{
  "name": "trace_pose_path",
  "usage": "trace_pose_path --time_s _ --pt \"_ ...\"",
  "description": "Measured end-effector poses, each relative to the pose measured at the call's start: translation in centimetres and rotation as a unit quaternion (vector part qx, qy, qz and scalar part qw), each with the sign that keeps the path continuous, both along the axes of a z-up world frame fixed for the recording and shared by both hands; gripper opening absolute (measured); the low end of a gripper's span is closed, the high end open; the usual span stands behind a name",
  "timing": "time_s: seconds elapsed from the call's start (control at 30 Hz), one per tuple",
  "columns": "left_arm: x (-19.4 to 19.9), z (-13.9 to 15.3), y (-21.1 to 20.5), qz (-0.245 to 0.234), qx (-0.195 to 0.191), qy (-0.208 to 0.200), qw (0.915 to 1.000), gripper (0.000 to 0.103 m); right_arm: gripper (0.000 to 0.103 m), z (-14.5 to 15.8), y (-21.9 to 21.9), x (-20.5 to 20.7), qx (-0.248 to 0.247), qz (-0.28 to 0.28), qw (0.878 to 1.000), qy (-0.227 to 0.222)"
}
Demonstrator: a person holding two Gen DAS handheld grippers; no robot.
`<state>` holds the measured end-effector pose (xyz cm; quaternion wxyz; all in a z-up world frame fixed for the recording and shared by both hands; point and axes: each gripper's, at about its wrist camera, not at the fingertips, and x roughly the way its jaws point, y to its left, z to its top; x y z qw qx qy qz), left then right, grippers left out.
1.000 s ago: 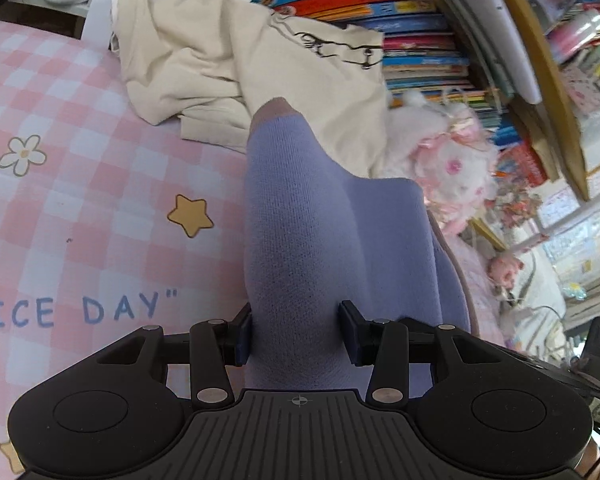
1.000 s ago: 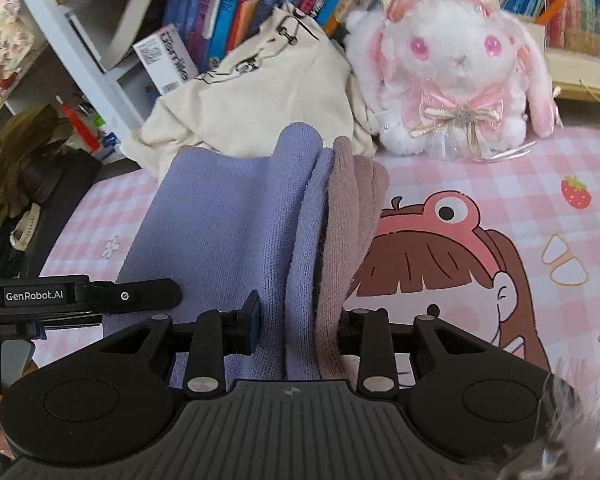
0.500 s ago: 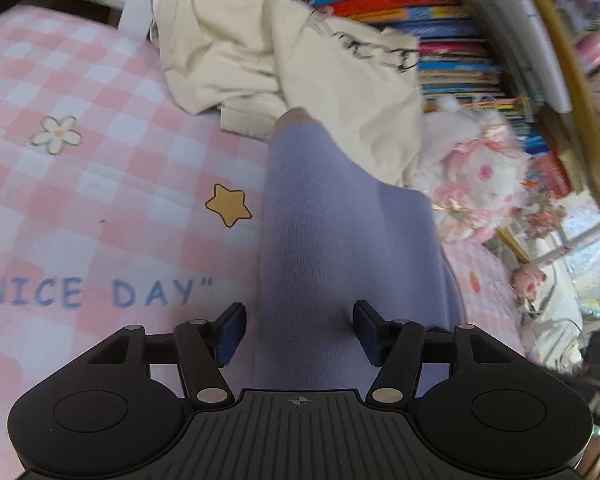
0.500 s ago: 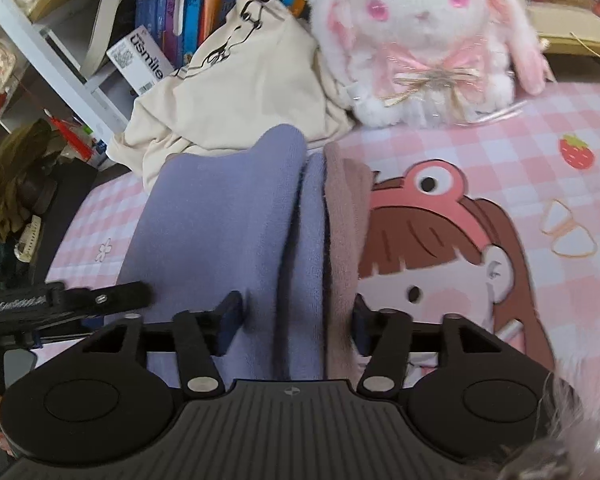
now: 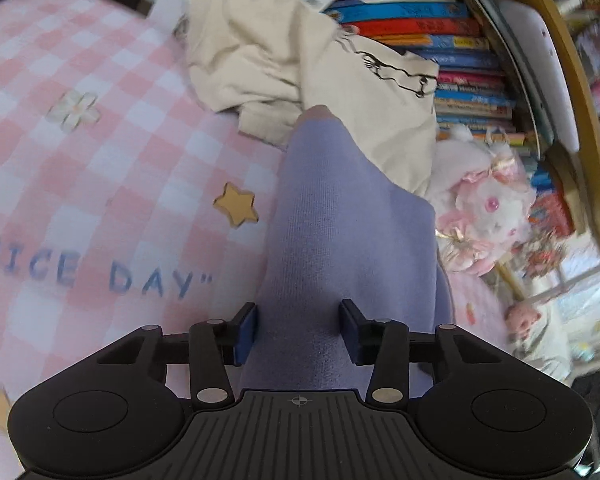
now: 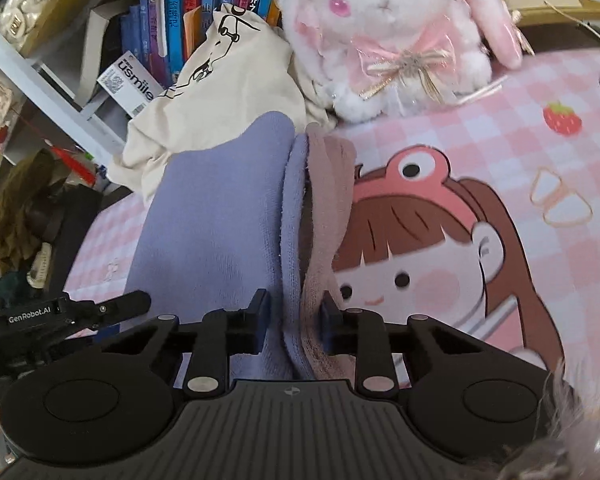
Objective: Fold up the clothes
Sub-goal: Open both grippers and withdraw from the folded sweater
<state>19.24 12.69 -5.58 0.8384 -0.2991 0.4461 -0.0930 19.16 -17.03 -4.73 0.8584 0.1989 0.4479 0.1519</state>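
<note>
A folded purple knit garment (image 5: 340, 220) lies on the pink checked mat (image 5: 100, 140), running away from both cameras. My left gripper (image 5: 298, 328) has its jaws closing on a thick fold of it, and the pads press the cloth from both sides. In the right wrist view the purple garment (image 6: 220, 208) shows a mauve inner layer (image 6: 328, 184) along its right edge. My right gripper (image 6: 294, 316) is closing too, pinching the purple and mauve layers together. The left gripper's black body (image 6: 60, 312) shows at the left of that view.
A crumpled cream shirt (image 5: 280, 60) lies just beyond the purple garment, against a shelf of books (image 5: 420, 12). A white and pink plush rabbit (image 6: 388, 32) sits at the back of the mat. The mat's cartoon girl print (image 6: 440, 260) spreads to the right.
Both pairs of jaws stood wider half a second ago and have closed back onto the purple garment. The right gripper now pinches a narrower bunch than a second ago.
</note>
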Motion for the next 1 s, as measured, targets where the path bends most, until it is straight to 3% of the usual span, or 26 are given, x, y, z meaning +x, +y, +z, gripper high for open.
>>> trace_pose_path --time_s 0.1,0.17,0.2,0.23,0.3,0.4,0.6,0.77,1.0 --pt "0.4 -0.1 -0.2 -0.01 0.009 0.001 0.9999 0.049 0.027 0.0 0.3 0.5 -0.017 0.007 1.0 -0.007" --pt "0.2 0.1 -0.5 -0.01 0.02 -0.003 0.9997 0.049 0.036 0.1 0.5 0.5 -0.029 0.008 1.0 -0.01" --pt "-0.1 0.4 -0.7 -0.008 0.031 -0.007 0.9994 0.049 0.049 0.2 0.6 0.5 -0.037 0.007 0.999 -0.011" --pt "-0.6 0.9 -1.0 -0.006 0.046 -0.013 0.9988 0.049 0.058 0.4 0.6 0.1 -0.04 0.011 0.999 -0.012" --pt "-2.1 2.3 -1.6 0.001 0.092 -0.033 0.9952 0.055 0.059 0.9 0.4 -0.8 -0.033 0.022 0.999 -0.017" --pt "-5.2 4.5 -2.7 0.003 0.155 -0.07 0.9855 0.068 0.071 2.3 0.0 -3.4 -0.015 0.028 0.999 -0.04" --pt "-11.4 5.8 -4.4 -0.005 0.192 -0.093 0.977 0.074 0.081 4.1 -0.1 -9.2 -0.052 0.013 0.995 -0.083" --pt "-15.7 5.8 -5.8 0.02 0.223 -0.098 0.9697 0.082 0.088 3.5 0.5 -13.9 -0.137 -0.006 0.986 -0.1" --pt "-19.8 5.1 -7.6 0.028 0.253 -0.105 0.9613 0.091 0.097 2.7 -0.3 -18.8 -0.171 -0.032 0.977 -0.121"
